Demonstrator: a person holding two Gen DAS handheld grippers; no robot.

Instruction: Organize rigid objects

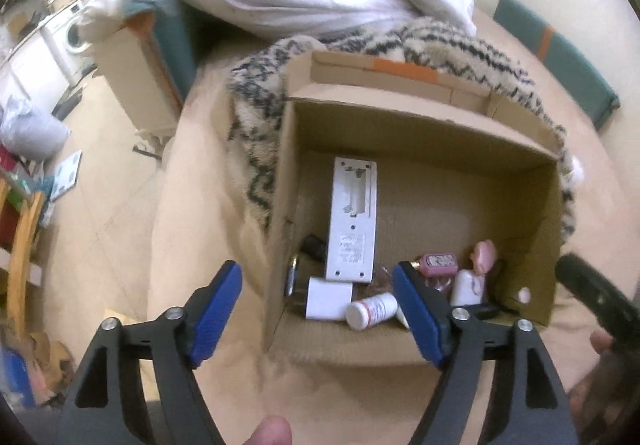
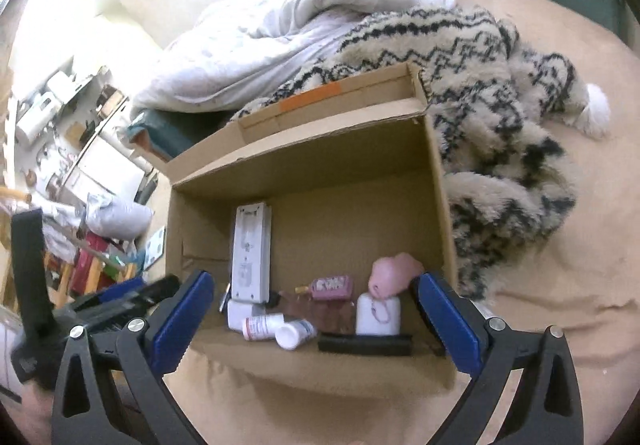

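Left claw [image 1: 318, 305], black angular arms, blue ribbed pads [image 1: 216, 309], silver screws, bare fingertip skin

Open cardboard box [image 2: 304, 169] sits on the bed, flaps up, contents bunched along its near wall. White remote [image 2: 251, 253] lies back-up, battery bay uncovered, at left; two white pill bottles [image 2: 262, 326] on their sides at near centre; pink items [image 2: 333, 287] and a white case [image 2: 378, 315] at right.

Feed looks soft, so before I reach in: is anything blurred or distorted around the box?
Left wrist view: right gripper smeared by motion blur; cardboard box and remote fairly sharp. Right wrist view: fisheye bends box walls; pill bottles slightly soft.
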